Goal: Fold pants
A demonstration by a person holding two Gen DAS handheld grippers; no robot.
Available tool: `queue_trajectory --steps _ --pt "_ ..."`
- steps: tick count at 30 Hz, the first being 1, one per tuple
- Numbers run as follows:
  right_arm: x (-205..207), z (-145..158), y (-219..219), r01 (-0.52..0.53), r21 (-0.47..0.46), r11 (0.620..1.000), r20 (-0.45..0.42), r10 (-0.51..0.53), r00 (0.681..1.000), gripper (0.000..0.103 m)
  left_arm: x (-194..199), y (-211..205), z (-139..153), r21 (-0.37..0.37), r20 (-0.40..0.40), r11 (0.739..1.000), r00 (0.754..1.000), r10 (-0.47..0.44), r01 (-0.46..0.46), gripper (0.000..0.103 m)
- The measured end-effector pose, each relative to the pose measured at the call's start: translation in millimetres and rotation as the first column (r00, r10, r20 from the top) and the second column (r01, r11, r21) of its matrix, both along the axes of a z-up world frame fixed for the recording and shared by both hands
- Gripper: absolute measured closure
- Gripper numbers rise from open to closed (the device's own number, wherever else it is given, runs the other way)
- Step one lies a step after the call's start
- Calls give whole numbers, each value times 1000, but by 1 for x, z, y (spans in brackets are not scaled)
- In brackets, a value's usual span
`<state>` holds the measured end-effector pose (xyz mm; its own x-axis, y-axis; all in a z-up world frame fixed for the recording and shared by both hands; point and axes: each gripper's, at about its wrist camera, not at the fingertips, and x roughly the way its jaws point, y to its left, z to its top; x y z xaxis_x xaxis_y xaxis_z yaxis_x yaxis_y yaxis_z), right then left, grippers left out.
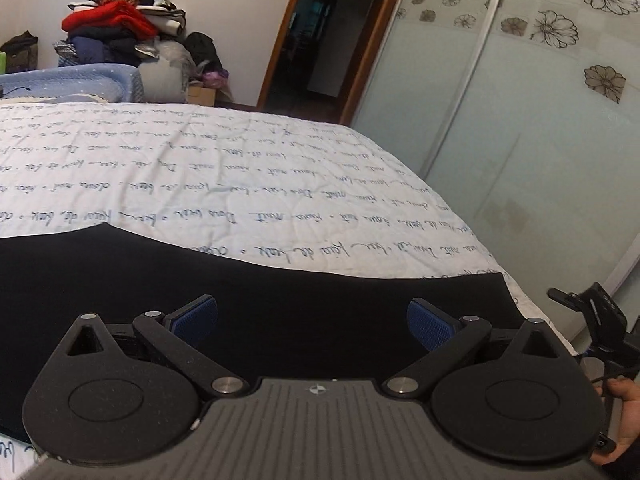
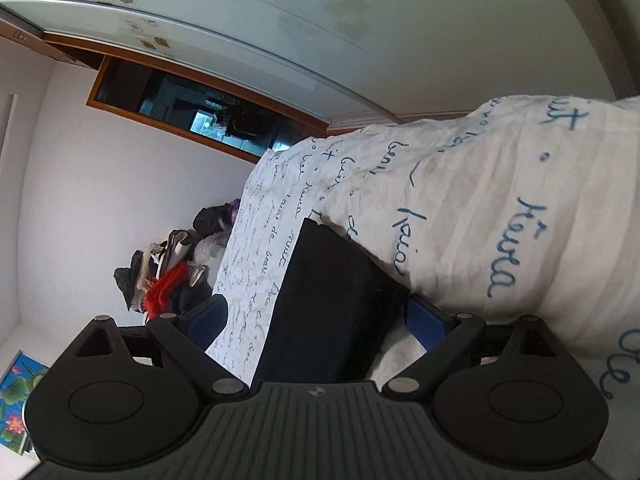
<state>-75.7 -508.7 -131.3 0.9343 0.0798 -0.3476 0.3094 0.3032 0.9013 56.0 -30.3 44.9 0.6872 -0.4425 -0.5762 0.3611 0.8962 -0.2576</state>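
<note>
Both tools [image 1: 313,322] [image 2: 316,322] spread over black pants [image 1: 120,280]

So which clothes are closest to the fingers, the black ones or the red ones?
The black pants, spread flat on the bed right under the left gripper. The red garment sits far off in the pile by the wall.

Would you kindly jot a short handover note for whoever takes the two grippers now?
Left gripper: open, holding nothing, poised over the black pants.
Right gripper: open, rolled sideways, jaws either side of the pants' corner at the bed's edge, not closed on it.
Pants lie flat on the script-print bedspread.
Done: how many folds cannot be told.
Left: grasp and fold.
</note>
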Motion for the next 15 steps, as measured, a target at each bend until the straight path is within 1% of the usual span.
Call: queue_trajectory --steps 4,5,6,8,9,10,11,12,15 --pt "10 2 3 17 -54 998 -12 -18 1000 7 3 -12 2 11 -20 1000 1000 -17 17 0" --pt "12 4 6 12 -84 996 -17 -14 1000 7 4 -15 2 15 -21 1000 999 -24 24 0" --pt "13 5 9 13 -113 994 -23 -15 1000 10 6 -19 3 18 -18 999 999 -29 30 0" --pt "14 3 16 11 -149 989 -28 -15 999 51 8 -26 5 21 -10 999 999 -43 44 0" --pt "15 -3 15 -7 -119 993 -32 3 999 88 10 -31 6 20 -8 998 999 -52 52 0" --pt "16 -15 12 -12 -50 999 -43 10 999 92 12 -36 6 19 -10 998 998 -64 64 0" --pt "14 -26 9 -1 3 1000 -36 1 999 95 15 -41 7 18 -14 997 997 -78 78 0" --pt "12 -29 9 6 4 1000 -22 -5 1000 97 18 -49 7 18 -19 995 995 -94 94 0" --pt "12 -25 9 -6 -16 1000 -30 5 1000 97 29 -75 10 13 -43 986 985 -165 165 1"
